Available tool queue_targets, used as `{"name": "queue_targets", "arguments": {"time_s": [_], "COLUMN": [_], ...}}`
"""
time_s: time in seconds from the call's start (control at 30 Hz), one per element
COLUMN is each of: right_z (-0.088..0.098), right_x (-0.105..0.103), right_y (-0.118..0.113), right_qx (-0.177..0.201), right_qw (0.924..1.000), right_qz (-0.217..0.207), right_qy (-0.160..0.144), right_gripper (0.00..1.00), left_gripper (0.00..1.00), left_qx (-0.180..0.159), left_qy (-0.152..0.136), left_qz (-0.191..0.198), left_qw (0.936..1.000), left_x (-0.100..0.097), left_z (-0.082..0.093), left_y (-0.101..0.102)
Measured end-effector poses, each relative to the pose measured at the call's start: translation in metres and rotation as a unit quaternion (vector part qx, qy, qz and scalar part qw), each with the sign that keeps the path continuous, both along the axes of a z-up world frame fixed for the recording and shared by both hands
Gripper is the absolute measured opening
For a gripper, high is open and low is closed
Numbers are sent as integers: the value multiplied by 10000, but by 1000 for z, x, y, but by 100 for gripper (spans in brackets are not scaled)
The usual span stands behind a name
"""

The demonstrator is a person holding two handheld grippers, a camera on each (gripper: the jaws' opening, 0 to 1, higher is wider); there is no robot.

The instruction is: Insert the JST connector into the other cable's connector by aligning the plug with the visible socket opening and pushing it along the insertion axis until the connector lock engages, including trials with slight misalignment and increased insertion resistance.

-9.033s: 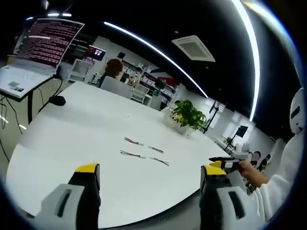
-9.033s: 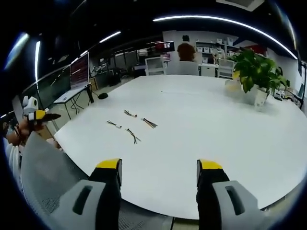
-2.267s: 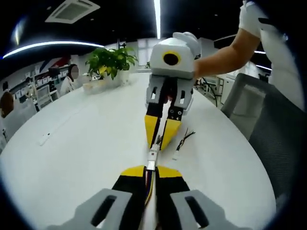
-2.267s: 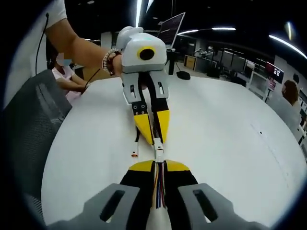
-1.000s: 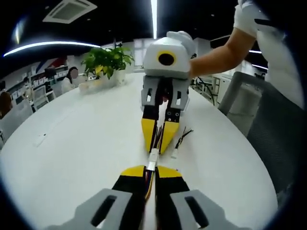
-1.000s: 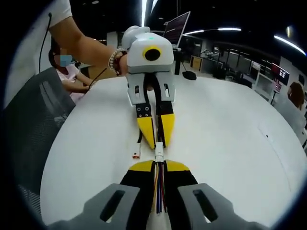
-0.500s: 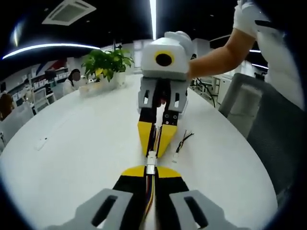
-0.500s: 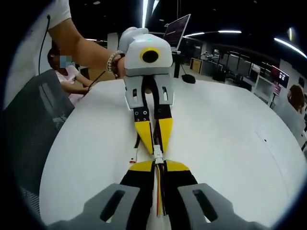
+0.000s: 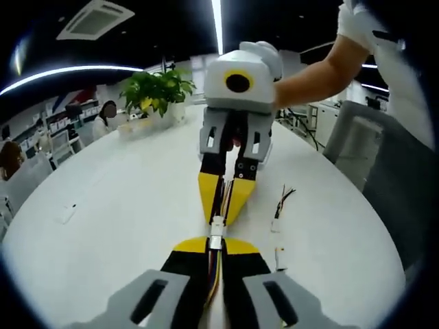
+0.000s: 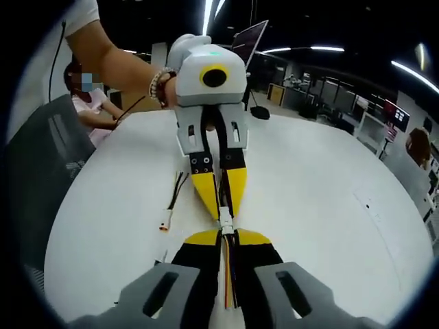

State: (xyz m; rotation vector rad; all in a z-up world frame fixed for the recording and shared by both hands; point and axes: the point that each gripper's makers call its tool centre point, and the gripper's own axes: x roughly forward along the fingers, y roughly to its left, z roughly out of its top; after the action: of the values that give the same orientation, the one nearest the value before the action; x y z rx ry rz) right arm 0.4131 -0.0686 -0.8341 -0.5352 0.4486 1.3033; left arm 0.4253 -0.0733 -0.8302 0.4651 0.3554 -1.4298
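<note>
The left gripper [image 9: 216,241] was seen at the bottom of the left gripper view, its yellow-tipped jaws closed tight on a cable with coloured wires [image 9: 214,271]. The white JST connector [image 9: 217,226] at the end of that cable stuck out just past the jaw tips. It was met head-on by the right gripper [image 9: 224,205], which reached in from the top of that view and was held by a person's hand [image 9: 264,55].

In the right gripper view, the right gripper [image 10: 225,236] was clamped shut on the other cable [image 10: 228,274]. Its small white connector [image 10: 224,221] touched the tips of the left gripper [image 10: 221,199], which came in from above. The two connectors were pressed end to end between the grippers. Whether the lock had clicked could not be told.

All this was held just above a big white round table [image 9: 123,205]. A loose cable with a white plug [image 9: 280,209] lay on the table beside the grippers, and another loose cable [image 10: 171,202] was seen in the right gripper view. A green plant in a white pot [image 9: 154,92] stood at the far side of the table. What was inside the pot besides the plant could not be made out.
</note>
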Motion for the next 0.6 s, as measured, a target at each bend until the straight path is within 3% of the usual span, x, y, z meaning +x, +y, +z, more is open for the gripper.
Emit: {"name": "queue_targets", "arguments": {"time_s": [0.17, 0.6], "right_z": [-7, -25], "right_x": [26, 46], "right_y": [-4, -8], "right_qx": [-5, -171], "right_qw": [9999, 9996], "right_qz": [-134, -235], "right_qy": [49, 65], "right_gripper": [4, 5], "left_gripper": [0, 0], "left_qx": [116, 362], "left_qy": [-44, -17], "left_qz": [69, 286], "left_qw": [9999, 9989], "left_x": [12, 30], "left_z": [-4, -20], "left_y": [-4, -6]}}
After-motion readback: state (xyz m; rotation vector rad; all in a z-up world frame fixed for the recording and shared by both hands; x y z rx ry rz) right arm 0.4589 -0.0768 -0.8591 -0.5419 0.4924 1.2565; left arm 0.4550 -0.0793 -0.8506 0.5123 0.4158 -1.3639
